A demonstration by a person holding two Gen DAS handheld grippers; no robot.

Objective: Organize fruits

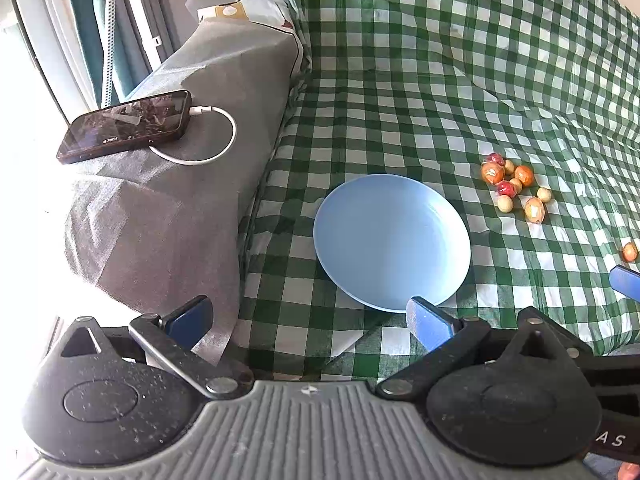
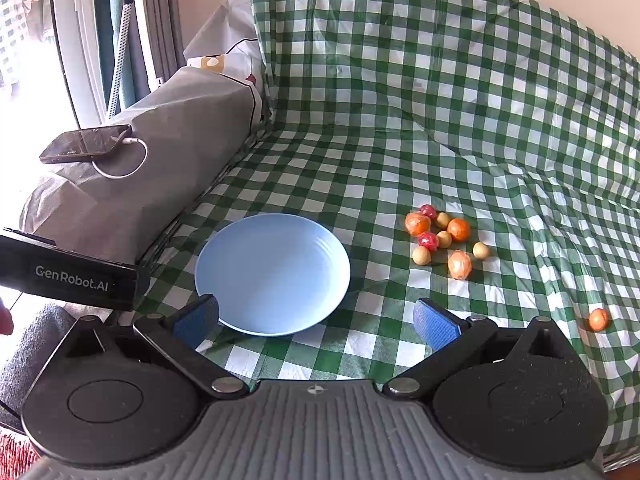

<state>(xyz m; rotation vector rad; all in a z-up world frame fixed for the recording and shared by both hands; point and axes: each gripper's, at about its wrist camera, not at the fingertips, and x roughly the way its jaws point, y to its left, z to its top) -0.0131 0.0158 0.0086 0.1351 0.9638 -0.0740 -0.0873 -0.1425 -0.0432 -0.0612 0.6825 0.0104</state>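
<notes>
An empty light blue plate [image 1: 392, 240] [image 2: 272, 272] lies on the green checked cloth. A cluster of small orange, red and yellow fruits [image 1: 514, 186] [image 2: 444, 236] lies to the right of the plate. One lone orange fruit [image 1: 629, 252] [image 2: 598, 319] lies further right. My left gripper [image 1: 308, 320] is open and empty, near the plate's front edge. My right gripper [image 2: 316, 320] is open and empty, just in front of the plate. A blue fingertip [image 1: 624, 282] of the right gripper shows at the right edge of the left wrist view.
A grey covered armrest [image 1: 180, 184] [image 2: 160, 168] rises left of the plate, with a black phone [image 1: 128, 126] [image 2: 86, 144] and white charging cable on it. The checked cloth [image 1: 460, 60] climbs up a backrest behind. The left gripper's body [image 2: 68, 280] shows at left.
</notes>
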